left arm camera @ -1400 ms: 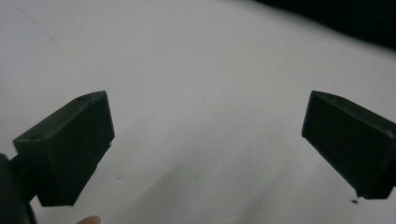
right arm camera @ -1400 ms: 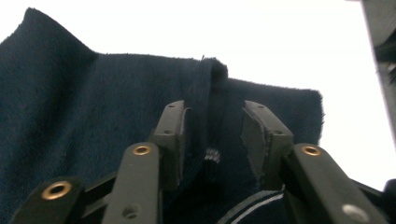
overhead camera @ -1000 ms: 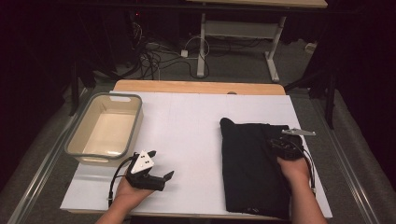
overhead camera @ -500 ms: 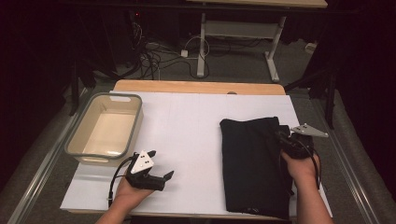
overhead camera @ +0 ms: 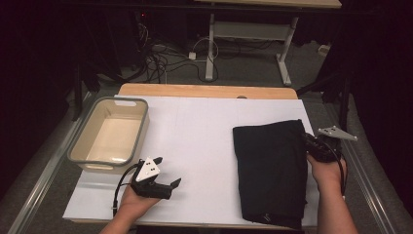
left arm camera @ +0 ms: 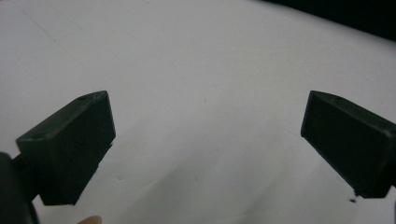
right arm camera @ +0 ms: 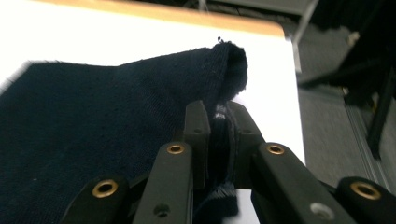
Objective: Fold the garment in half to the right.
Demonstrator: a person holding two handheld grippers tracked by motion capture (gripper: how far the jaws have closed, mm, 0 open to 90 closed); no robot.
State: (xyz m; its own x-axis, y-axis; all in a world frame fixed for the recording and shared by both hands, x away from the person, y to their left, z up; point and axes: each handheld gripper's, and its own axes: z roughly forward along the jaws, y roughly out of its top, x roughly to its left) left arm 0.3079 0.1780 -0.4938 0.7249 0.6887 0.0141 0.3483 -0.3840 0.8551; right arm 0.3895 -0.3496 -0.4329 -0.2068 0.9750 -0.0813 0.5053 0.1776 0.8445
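High view: folded dark cloth [overhead camera: 270, 170] lies lengthwise toward the person.

A tub [overhead camera: 109, 136] sits left on the table [overhead camera: 195, 131], a cloth [overhead camera: 270, 170] right.

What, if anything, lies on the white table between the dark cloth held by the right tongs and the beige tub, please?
Nothing visible does: the white table is bare between the dark cloth, pinched by the right tongs, and the beige tub; the left tongs rest nearer the person.
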